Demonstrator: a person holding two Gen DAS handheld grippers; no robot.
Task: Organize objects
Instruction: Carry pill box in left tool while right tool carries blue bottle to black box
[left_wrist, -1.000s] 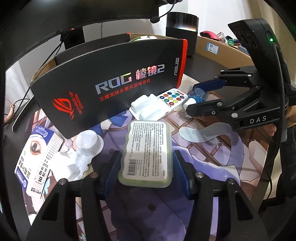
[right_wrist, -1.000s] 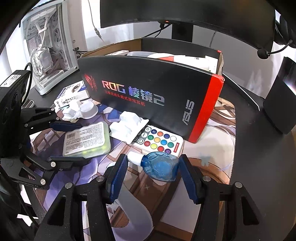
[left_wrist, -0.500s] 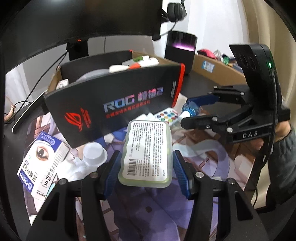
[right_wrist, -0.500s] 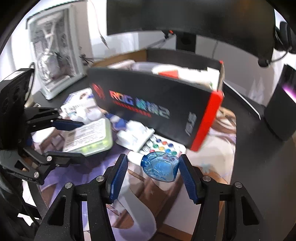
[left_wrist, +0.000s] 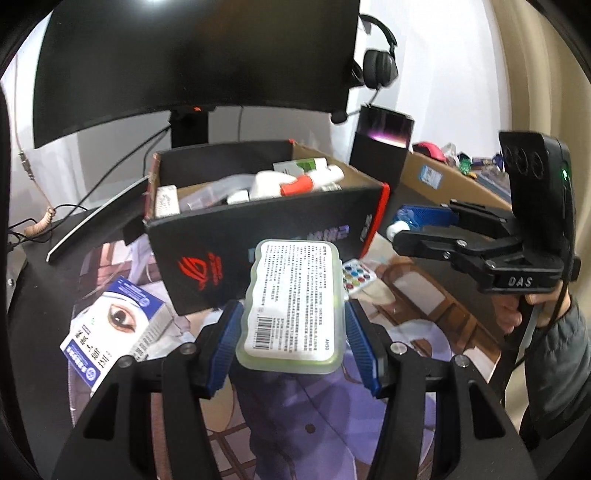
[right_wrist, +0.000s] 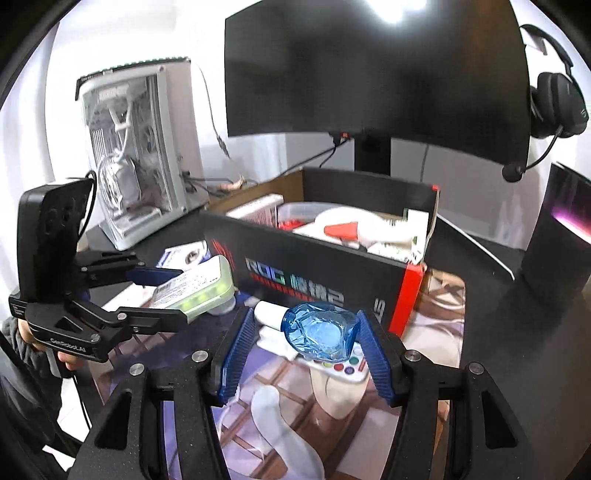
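Step in hand: carry-to-box, both sides loaded. Left gripper (left_wrist: 291, 343) is clamped on the flat green case (left_wrist: 293, 306), pads on its two long edges, label up, case lifted off the mat (left_wrist: 295, 413) and tilted nose-up. Right gripper (right_wrist: 304, 345) is clamped on the blue bottle (right_wrist: 319, 330), white cap pointing to its left, also held clear of the mat.

ROG box (left_wrist: 258, 229) sits just ahead of both sets of tongs, open top, already holding several white items. Case's far end overlaps the box's front wall in the left view; bottle hangs in front of the same wall in the right view.

Judgement: neither item is over the opening yet. Next move calls for more height and forward travel to clear the front wall, then release into a free spot.

Pose: both tongs point forward at the box, roughly level, side by side. Colour-button remote (right_wrist: 343, 367) lies on the mat below the right tongs; eye-drop carton (left_wrist: 114, 332) lies left of the left tongs.
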